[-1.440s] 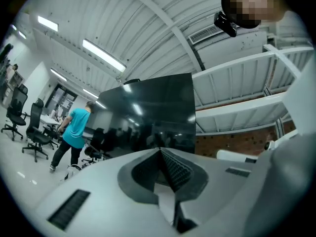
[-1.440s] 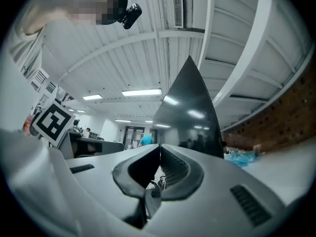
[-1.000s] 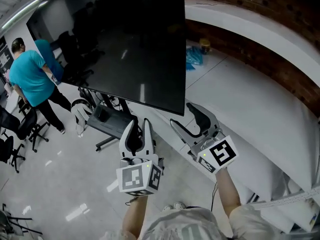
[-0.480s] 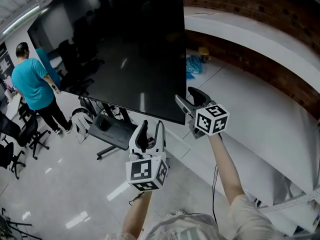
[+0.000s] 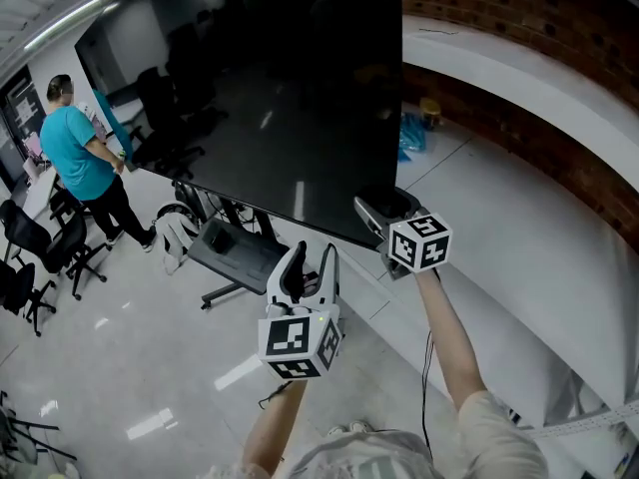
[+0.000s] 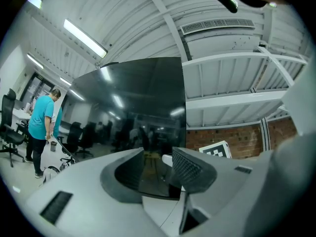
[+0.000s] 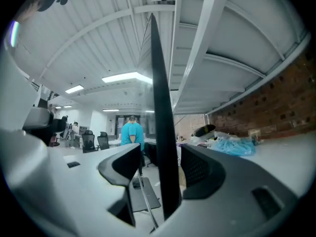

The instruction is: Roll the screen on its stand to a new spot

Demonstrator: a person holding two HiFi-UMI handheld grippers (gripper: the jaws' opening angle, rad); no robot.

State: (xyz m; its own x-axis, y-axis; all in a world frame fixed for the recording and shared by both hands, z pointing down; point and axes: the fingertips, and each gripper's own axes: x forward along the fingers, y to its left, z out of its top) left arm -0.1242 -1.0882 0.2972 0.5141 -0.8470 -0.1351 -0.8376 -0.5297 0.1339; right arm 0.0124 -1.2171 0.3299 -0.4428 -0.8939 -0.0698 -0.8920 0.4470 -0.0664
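The big black screen point(image 5: 270, 98) stands on a dark wheeled stand point(image 5: 235, 252) over the pale floor. My left gripper point(image 5: 312, 255) hangs just below and in front of the screen's lower edge. Its jaws have just been opening. In the left gripper view the left gripper point(image 6: 158, 162) faces the glossy screen point(image 6: 133, 112) with nothing between its fingers. My right gripper point(image 5: 381, 206) is at the screen's lower right corner. In the right gripper view the screen point(image 7: 157, 93) shows as a thin edge-on panel. That edge stands between the right gripper's point(image 7: 160, 154) open jaws, with a gap at the left jaw.
A person in a teal shirt point(image 5: 85, 158) stands at the far left beside office chairs point(image 5: 40, 257). A white curved ledge point(image 5: 519, 88) under a brick wall runs along the right, with a blue bag point(image 5: 411, 133) at its foot. White sheeting covers the floor at right.
My right gripper has swung up and left to the screen's lower right corner, now straddling its edge. The left gripper drifted slightly right and its jaws stand wider apart.
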